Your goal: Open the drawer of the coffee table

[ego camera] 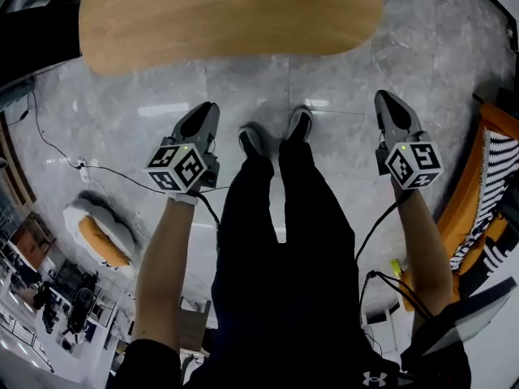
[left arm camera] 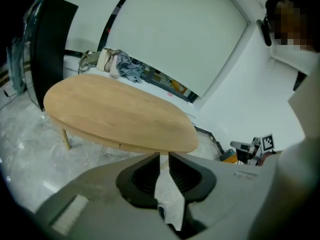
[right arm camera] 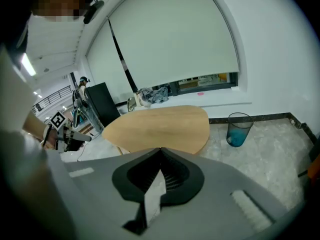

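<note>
The left tool has its jaws a little apart, with nothing between them. The right tool has its jaws pressed together and is empty. Both hang above the grey floor, on either side of the person's shoes. The wooden bench stands just ahead, untouched.

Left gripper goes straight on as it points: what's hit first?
Likely the table: its near edge shows just past the left gripper, nothing between. Depth is unclear; it might meet the floor short of it.
</note>
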